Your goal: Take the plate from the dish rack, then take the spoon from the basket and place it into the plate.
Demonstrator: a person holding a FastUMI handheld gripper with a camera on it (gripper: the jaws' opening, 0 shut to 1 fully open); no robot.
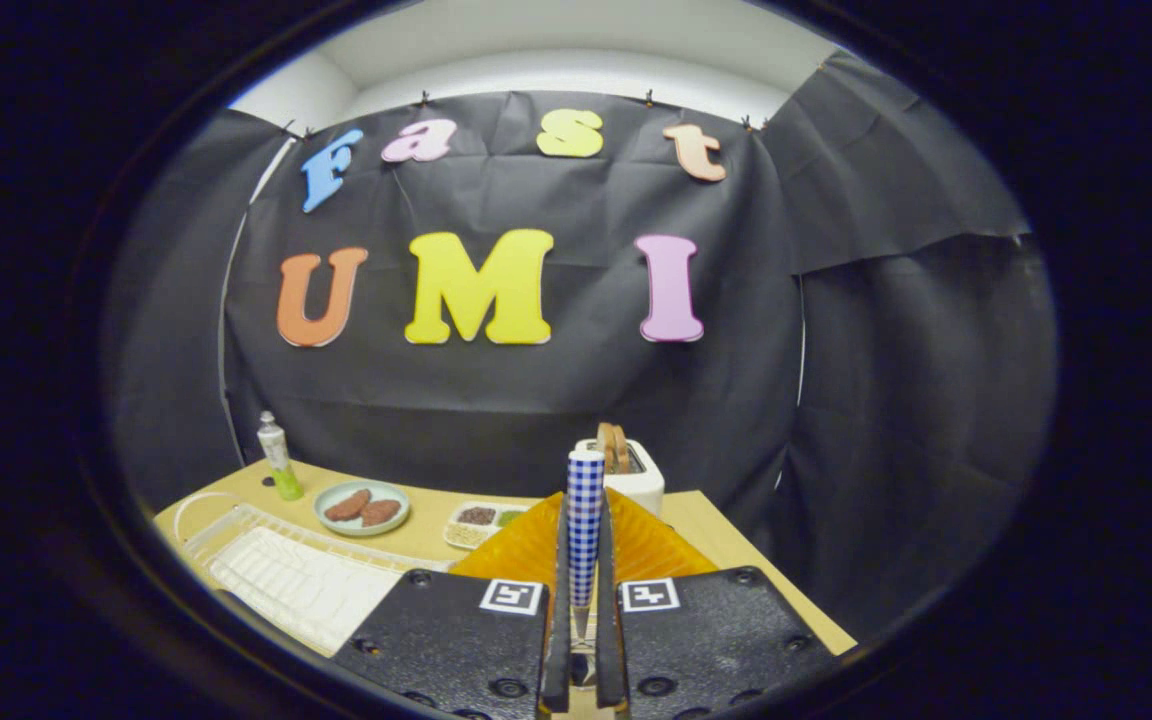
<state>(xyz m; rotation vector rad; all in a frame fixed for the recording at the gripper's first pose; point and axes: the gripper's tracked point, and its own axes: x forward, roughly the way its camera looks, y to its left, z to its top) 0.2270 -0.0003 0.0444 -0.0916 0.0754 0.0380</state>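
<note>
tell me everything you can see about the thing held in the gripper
The spoon handle is a narrow strip with a blue and white check pattern, rounded at its top end. It stands upright, clamped between the two fingers of the gripper, which press on it from both sides. Its lower part is hidden between them, so no bowl shows. Behind it lie an orange plate and a white toaster.

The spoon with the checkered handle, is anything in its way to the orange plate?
No. The gripper is shut on the spoon, its checkered handle standing up between the fingers, and the orange plate lies right behind and under it on the table. Nothing visible sits between them.
</note>
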